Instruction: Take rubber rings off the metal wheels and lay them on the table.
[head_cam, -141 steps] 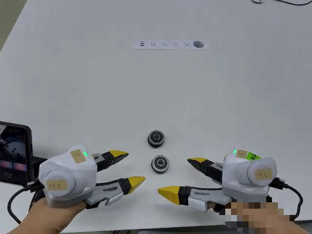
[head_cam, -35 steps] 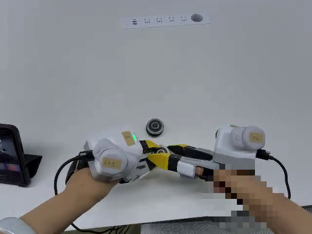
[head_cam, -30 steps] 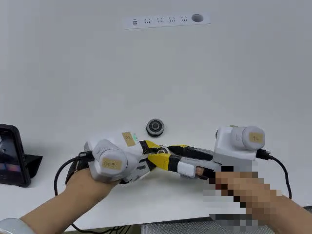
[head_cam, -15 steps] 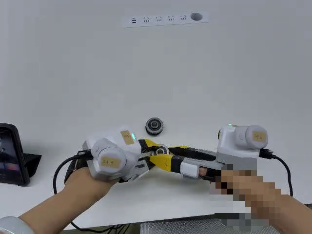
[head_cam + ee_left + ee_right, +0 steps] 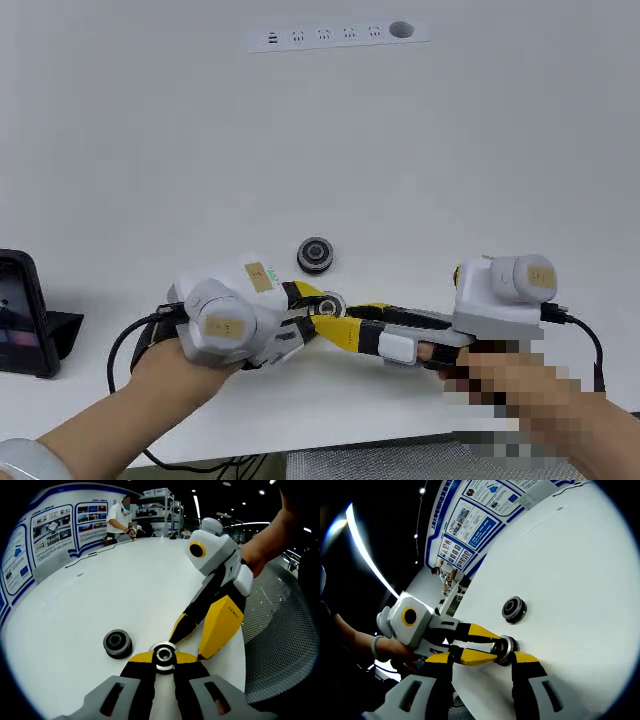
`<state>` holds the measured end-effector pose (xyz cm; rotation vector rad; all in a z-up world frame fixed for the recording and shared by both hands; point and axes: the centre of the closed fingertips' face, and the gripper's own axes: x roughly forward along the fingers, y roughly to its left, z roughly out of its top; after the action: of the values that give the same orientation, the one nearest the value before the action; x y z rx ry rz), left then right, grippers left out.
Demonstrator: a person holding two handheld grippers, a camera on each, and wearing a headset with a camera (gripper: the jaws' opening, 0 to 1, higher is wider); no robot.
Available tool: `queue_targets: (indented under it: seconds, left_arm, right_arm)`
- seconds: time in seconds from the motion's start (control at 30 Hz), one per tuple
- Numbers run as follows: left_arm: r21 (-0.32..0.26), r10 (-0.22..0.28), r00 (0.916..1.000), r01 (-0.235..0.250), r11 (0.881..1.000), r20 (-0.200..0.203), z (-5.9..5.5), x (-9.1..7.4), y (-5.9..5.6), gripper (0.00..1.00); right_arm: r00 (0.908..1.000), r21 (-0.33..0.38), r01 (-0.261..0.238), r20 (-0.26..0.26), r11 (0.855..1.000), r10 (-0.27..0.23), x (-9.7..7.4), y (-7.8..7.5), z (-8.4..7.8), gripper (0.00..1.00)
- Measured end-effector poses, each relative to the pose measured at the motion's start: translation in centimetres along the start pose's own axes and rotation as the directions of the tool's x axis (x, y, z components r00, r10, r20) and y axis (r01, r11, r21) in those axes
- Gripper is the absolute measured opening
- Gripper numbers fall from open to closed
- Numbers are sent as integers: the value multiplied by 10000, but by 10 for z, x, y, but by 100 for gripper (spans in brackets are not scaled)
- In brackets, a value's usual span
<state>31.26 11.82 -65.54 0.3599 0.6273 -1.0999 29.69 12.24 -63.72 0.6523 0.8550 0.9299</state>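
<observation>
Yellow-tipped left gripper [image 5: 164, 661] clamps one metal wheel [image 5: 164, 654], right gripper [image 5: 506, 657] flanks it, apparently nipping its rubber ring [image 5: 505, 646], second wheel [image 5: 316, 254] waits on the counter [image 5: 450, 150]: both rings remain.

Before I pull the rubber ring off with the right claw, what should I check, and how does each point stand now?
1. Left claw shut on the held wheel: ok.
2. Right claw with its jaws on either side of that wheel: ok.
3. Right claw really clamped, not only near: cannot tell.
4. Second wheel lying apart from both claws: ok.
5. Bare table nearby as a laying place: ok.
</observation>
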Motion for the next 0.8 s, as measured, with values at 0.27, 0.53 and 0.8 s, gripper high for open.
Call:
queue_targets:
  seconds: [0.27, 0.53, 0.8]
  left_arm:
    - [-11, -1, 10000, 1, 10000, 21, 0, 0, 0, 13]
    - [-12, -2, 10000, 2, 10000, 25, 0, 0, -1, 13]
    - [-12, 7, 10000, -7, 10000, 20, 0, 0, 0, 13]
  right_arm:
    - [10000, 117, -28, 4, 9999, 28, -1, -1, 1, 48]
    - [9999, 168, 3, 119, 9999, -5, -6, -2, 3, 41]
    - [9993, -35, 152, 340, 9999, -151, -3, -4, 8, 45]
